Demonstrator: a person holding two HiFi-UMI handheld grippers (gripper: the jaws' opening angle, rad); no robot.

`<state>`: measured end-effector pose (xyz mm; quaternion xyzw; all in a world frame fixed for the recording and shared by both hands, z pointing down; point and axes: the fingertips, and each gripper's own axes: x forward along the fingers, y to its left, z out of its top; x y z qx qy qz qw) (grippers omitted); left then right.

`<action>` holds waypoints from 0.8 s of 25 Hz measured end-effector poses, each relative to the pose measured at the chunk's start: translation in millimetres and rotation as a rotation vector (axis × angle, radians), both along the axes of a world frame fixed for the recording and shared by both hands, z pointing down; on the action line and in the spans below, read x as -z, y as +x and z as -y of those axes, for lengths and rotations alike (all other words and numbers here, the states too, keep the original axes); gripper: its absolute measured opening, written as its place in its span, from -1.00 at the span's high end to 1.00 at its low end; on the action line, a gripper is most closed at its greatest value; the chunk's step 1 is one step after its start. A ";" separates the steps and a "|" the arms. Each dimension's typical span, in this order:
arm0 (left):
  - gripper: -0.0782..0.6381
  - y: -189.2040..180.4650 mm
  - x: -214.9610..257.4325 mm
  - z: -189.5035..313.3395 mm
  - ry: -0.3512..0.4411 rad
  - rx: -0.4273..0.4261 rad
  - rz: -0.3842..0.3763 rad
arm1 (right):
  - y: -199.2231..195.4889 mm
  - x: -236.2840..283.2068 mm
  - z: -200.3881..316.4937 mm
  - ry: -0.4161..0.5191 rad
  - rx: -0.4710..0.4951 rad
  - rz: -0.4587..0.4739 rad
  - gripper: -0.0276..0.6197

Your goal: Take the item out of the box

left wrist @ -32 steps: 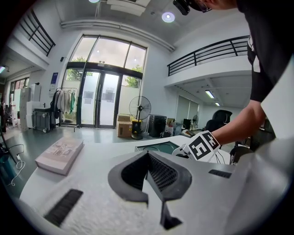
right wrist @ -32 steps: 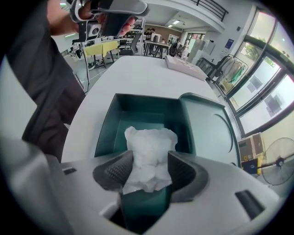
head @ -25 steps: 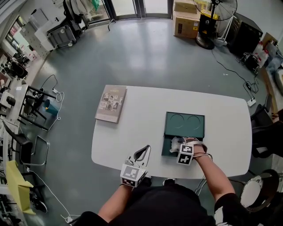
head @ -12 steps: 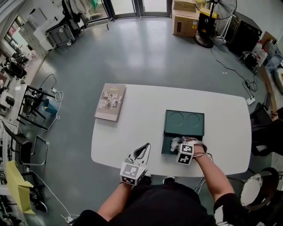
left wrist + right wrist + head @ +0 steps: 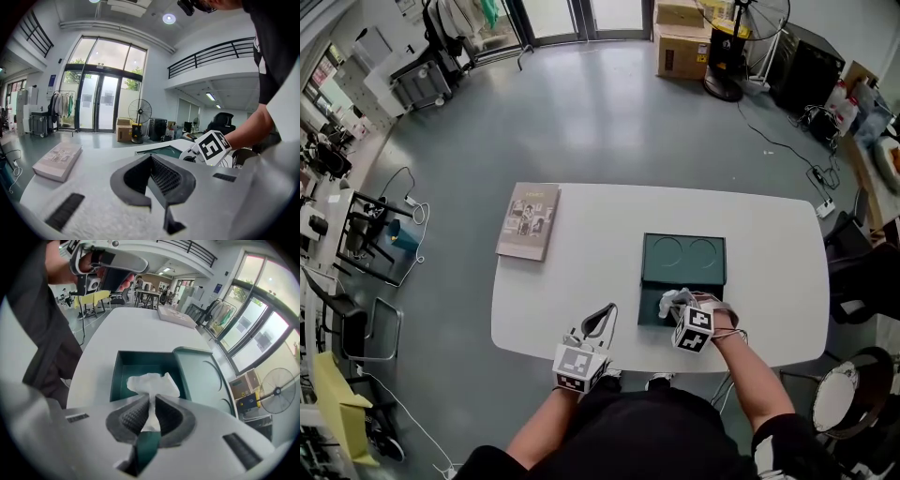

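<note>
A dark green box lies open on the white table, its lid folded flat behind it. A crumpled white paper item rises out of the box. My right gripper is over the box's near edge, its jaws closing with the paper pinched between the pads. In the head view the paper shows just ahead of the right gripper. My left gripper hovers at the table's front edge, left of the box, shut and holding nothing.
A book lies at the table's far left corner. Boxes and a standing fan are across the floor behind the table. Racks and chairs stand along the left side of the room.
The right gripper's jaws have drawn together on the white paper at the box's near edge. The left gripper has stayed where it was.
</note>
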<state>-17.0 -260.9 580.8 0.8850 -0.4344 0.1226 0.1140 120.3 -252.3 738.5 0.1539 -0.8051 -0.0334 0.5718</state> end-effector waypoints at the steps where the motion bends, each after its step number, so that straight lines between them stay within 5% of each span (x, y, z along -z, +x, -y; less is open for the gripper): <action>1: 0.76 1.3 0.3 -0.6 0.001 -0.003 0.000 | 1.0 4.4 -0.3 0.013 -0.010 0.011 0.79; 10: 0.76 9.5 -2.4 -4.4 0.007 -0.040 0.006 | 1.4 71.0 2.2 0.189 -0.147 0.177 0.79; 20: 0.76 21.4 8.2 -0.3 0.027 -0.054 -0.026 | 5.9 164.3 7.5 0.384 -0.377 0.475 0.79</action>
